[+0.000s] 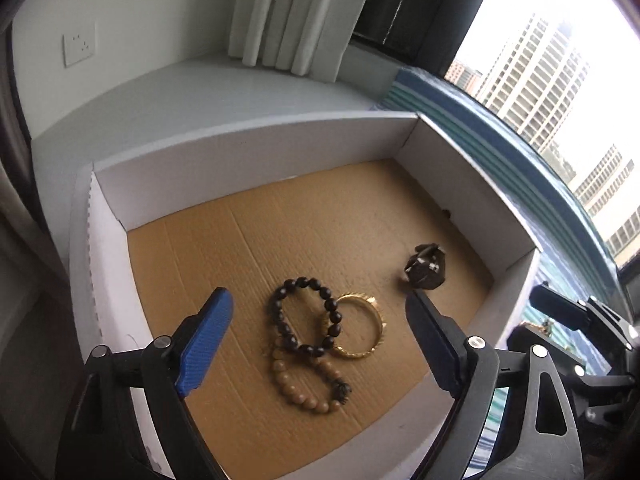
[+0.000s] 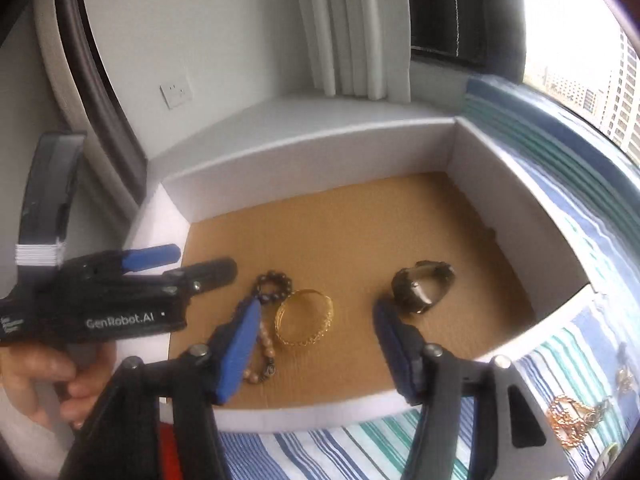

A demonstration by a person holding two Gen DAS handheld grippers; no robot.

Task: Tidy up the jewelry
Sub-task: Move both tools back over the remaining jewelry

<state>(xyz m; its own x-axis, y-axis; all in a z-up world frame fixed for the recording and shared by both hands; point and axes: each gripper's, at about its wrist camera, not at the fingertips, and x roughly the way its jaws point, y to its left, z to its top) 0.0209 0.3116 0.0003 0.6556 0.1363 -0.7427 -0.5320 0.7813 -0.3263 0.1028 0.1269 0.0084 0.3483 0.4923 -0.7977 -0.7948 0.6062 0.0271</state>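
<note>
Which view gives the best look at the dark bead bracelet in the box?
The left wrist view: the dark bead bracelet shows as a full loop overlapping the gold bangle. In the right wrist view a blue finger hides most of it.

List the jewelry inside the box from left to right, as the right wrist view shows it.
dark bead bracelet → gold bangle → watch; the tan bead bracelet sits half behind a finger, so I leave it out.

White lettering "GenRobot.AI" runs along the side of the black, blue-tipped left tool [image 2: 176,266], seen in the right wrist view. A smaller white marking at that body's rear end is too blurred to read.
</note>
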